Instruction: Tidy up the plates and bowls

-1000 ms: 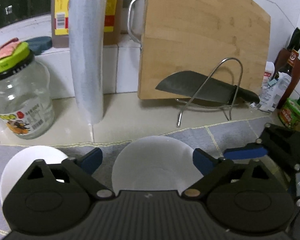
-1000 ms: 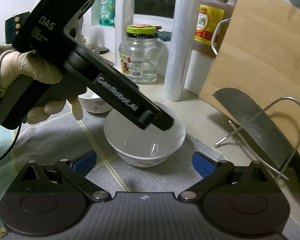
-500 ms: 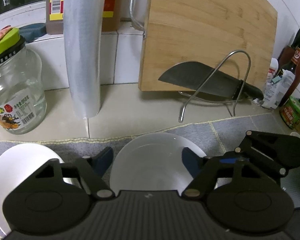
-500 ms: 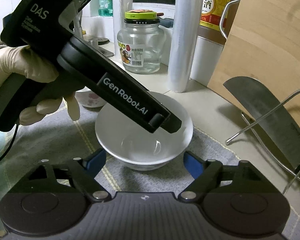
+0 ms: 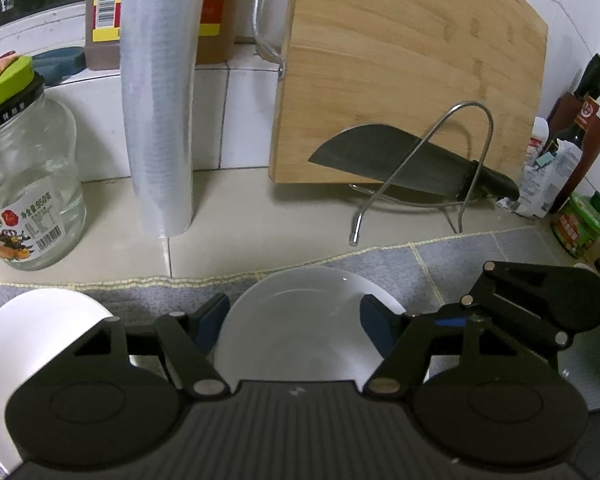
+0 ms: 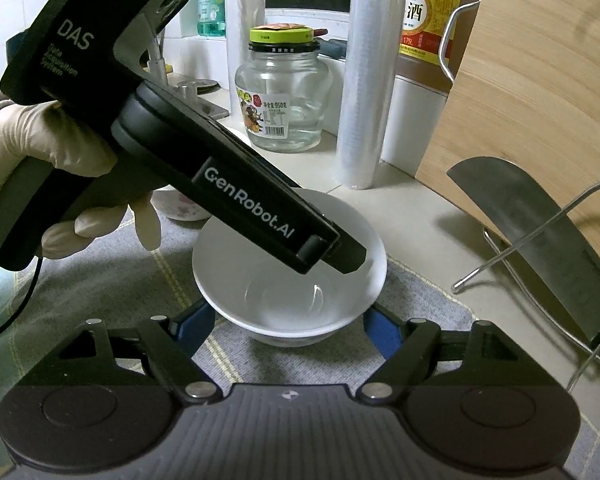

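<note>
A white bowl (image 5: 300,320) (image 6: 288,280) stands on the grey checked mat (image 6: 112,280). My left gripper (image 5: 294,322) reaches over it from the left, held by a gloved hand (image 6: 40,148), and is shut on the bowl with a blue pad on each side. My right gripper (image 6: 290,326) straddles the bowl's lower wall. Its jaws are closing and the pads sit close beside the wall under the rim, with a sliver of gap on the right. A second white bowl (image 5: 40,340) rests to the left, showing a pink flower pattern (image 6: 184,208).
Behind the mat stand a glass jar with a green lid (image 5: 24,184), a roll of plastic wrap (image 5: 158,120) and a brown bottle (image 6: 428,32). A cleaver (image 5: 404,164) lies on a wire rack before a leaning wooden board (image 5: 400,72). Bottles and packets (image 5: 568,184) crowd the right corner.
Both pairs of jaws have narrowed around the white bowl. The left pads went from wide apart to pressing on it. The bowl sits nearer and larger in the right wrist view.
</note>
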A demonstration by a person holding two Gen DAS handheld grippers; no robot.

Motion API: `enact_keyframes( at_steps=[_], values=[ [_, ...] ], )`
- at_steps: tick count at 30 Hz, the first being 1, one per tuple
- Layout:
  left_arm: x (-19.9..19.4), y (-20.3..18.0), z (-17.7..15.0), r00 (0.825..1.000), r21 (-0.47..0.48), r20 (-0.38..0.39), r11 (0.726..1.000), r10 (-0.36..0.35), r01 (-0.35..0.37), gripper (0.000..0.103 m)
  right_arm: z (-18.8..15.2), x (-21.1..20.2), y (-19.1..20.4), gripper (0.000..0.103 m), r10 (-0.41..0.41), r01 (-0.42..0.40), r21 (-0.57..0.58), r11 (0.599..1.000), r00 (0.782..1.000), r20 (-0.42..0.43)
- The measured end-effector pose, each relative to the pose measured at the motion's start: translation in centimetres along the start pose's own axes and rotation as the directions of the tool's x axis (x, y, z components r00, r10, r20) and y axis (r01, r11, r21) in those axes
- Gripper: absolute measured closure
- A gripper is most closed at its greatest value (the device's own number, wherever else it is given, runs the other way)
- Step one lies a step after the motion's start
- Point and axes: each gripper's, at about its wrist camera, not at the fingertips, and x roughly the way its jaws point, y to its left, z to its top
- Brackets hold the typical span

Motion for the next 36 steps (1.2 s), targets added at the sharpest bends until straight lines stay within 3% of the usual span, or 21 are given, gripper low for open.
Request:
enact_keyframes(
  at_steps=[36],
  values=[
    [-7.1, -6.6, -2.3, 0.994, 0.091, 0.098, 0.995, -0.039, 0.030, 0.032, -1.9, -7.6, 2.8, 0.019, -0.044, 0.046, -0.031, 0.998, 0.997, 0.065]
  ],
)
